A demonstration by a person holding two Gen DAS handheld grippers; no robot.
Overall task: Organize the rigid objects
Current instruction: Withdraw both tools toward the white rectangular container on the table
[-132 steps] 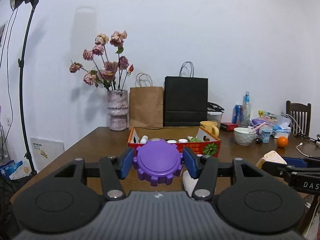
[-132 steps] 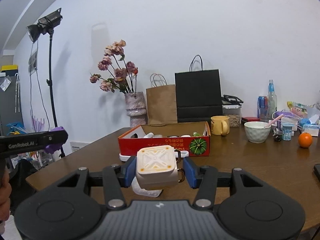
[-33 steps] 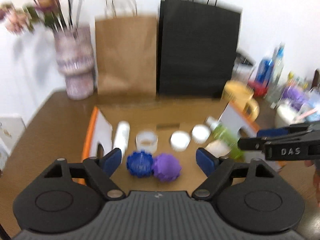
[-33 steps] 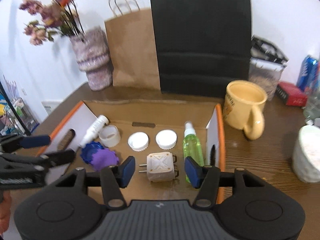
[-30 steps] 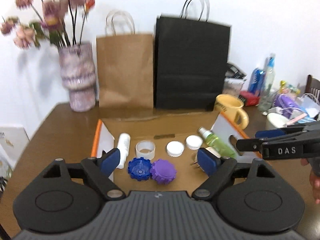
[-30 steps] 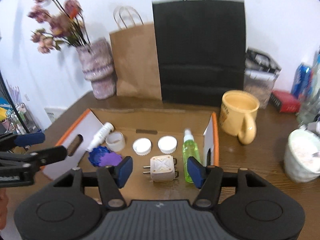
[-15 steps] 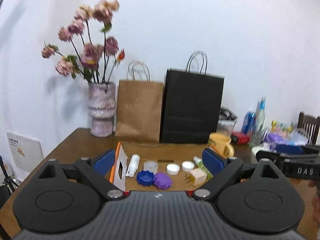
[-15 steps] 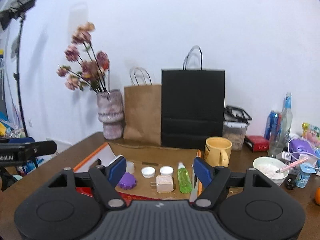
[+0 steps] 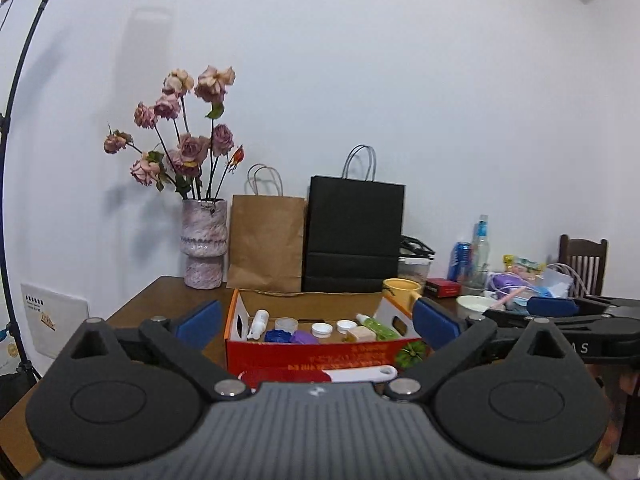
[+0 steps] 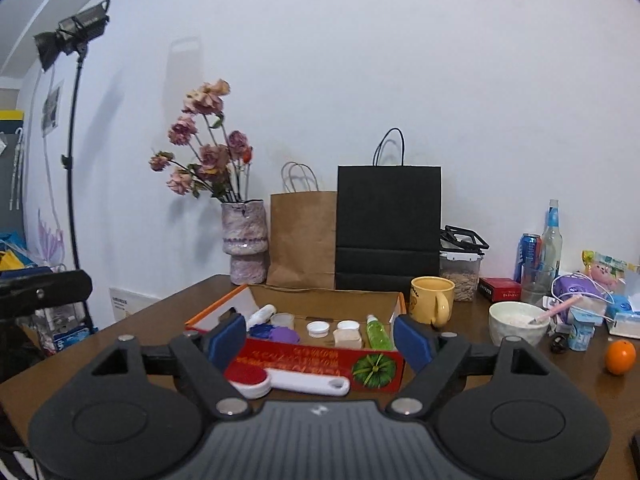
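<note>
A red cardboard box (image 9: 320,354) (image 10: 320,360) stands on the brown table and holds a purple gear-shaped lid (image 9: 304,337) (image 10: 283,334), a blue lid (image 9: 278,336), a beige plug adapter (image 9: 361,334) (image 10: 347,338), a green spray bottle (image 10: 378,336), white caps and a white tube. A red and white lint brush (image 10: 288,382) (image 9: 320,376) lies on the table in front of the box. My left gripper (image 9: 316,322) is pulled back from the box, its jaws still opening with nothing between them. My right gripper (image 10: 320,338) also stands back, jaws opening and empty.
Behind the box are a vase of dried roses (image 10: 244,240), a brown paper bag (image 10: 302,240) and a black bag (image 10: 388,224). A yellow mug (image 10: 432,300), a white bowl (image 10: 518,322), bottles and an orange (image 10: 620,356) crowd the right side. A light stand (image 10: 74,160) rises at the left.
Both grippers released the purple lid and plug adapter into the box earlier; over the last second both drew back from the box, tilted up, and their jaws spread wider.
</note>
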